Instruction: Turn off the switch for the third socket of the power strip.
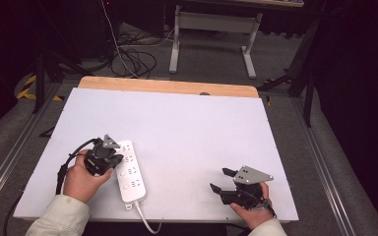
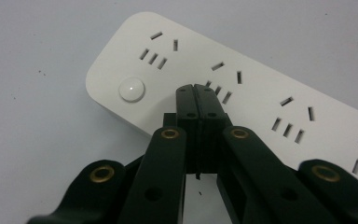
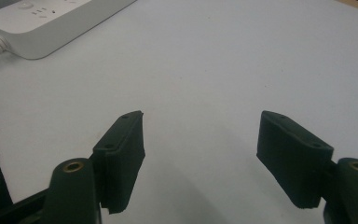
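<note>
White power strip [image 1: 130, 171] lies on the pale surface [image 1: 192, 128], near-left, cord trailing off the near edge. Left hand-held gripper [image 2: 196, 95] tilted down over the strip, jaws pressed together, tips just beside the round button [image 2: 132, 89] at its end. Likely step: pressing the switch with closed tips; next move calls for a small shift toward the button, then a straight push down. Right hand-held gripper [image 3: 205, 140] rests low at near-right, well apart from the strip, jaws spread, holding nothing.
</note>
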